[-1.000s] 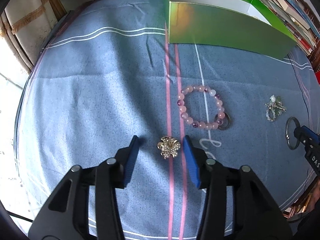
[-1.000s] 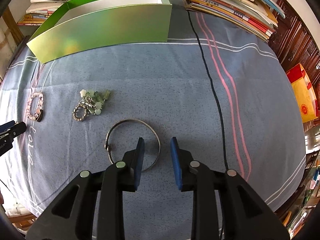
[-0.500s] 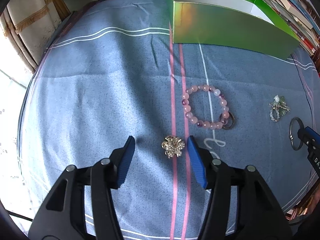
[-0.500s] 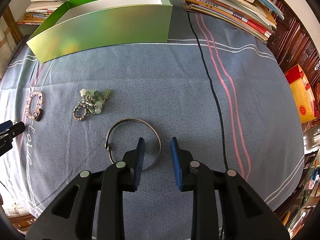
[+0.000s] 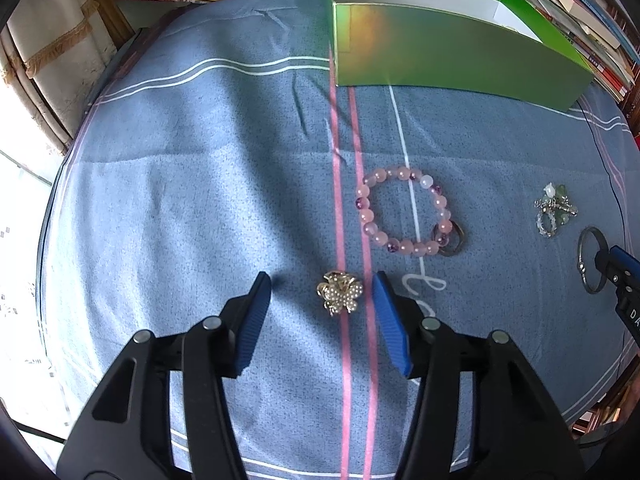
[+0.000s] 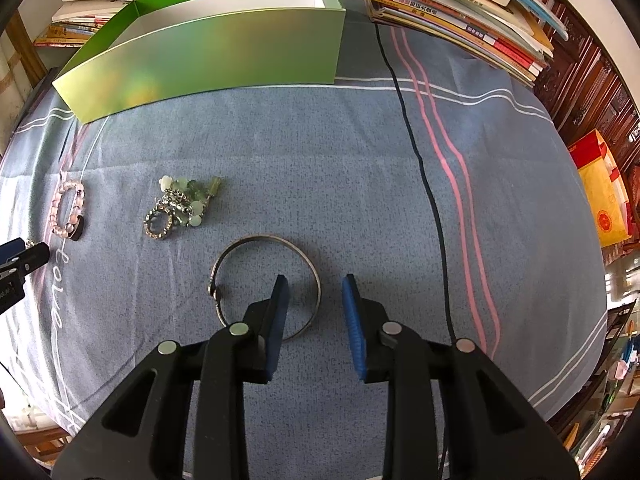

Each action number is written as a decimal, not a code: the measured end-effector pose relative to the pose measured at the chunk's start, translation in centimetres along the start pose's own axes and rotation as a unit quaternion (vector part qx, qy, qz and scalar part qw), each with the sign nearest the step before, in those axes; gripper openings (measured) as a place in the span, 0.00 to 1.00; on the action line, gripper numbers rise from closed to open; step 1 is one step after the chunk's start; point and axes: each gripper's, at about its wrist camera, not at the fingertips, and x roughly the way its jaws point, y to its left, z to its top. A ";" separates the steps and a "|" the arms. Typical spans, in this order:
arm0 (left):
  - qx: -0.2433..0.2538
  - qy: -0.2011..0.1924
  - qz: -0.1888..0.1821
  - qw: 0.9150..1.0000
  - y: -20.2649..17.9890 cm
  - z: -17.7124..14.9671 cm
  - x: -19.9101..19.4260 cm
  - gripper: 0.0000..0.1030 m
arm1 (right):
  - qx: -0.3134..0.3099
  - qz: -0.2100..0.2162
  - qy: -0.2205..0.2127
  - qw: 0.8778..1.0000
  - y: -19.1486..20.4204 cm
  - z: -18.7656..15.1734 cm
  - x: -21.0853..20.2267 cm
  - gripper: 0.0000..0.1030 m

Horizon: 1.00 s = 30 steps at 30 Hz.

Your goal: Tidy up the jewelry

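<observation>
A gold flower brooch (image 5: 340,298) lies on the blue cloth between the fingers of my left gripper (image 5: 321,278), which is open and touches neither side of it. Beyond it lie a pink bead bracelet (image 5: 376,234) with a dark ring (image 5: 450,240) at its edge, and a green bead charm cluster (image 6: 180,204). A silver bangle (image 6: 264,237) lies flat under my right gripper (image 6: 314,278). That gripper is open, its left finger over the bangle's inside and the right rim between the pads. A green box (image 6: 208,60) stands open at the back.
Stacks of books (image 6: 460,12) line the back edge on both sides of the box. A black cable (image 6: 420,168) runs across the cloth right of the bangle. The round table drops off close behind both grippers. A yellow and red bag (image 6: 604,192) sits off the right.
My left gripper's jaws have spread a little wider around the brooch, which stays on the cloth. The right gripper and the bangle look the same.
</observation>
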 end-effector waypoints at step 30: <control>-0.023 0.000 -0.036 0.999 0.7 -0.1 0.2 0.46 | 0.002 -0.006 -0.003 1.000 0.1 -0.2 -0.2 0.29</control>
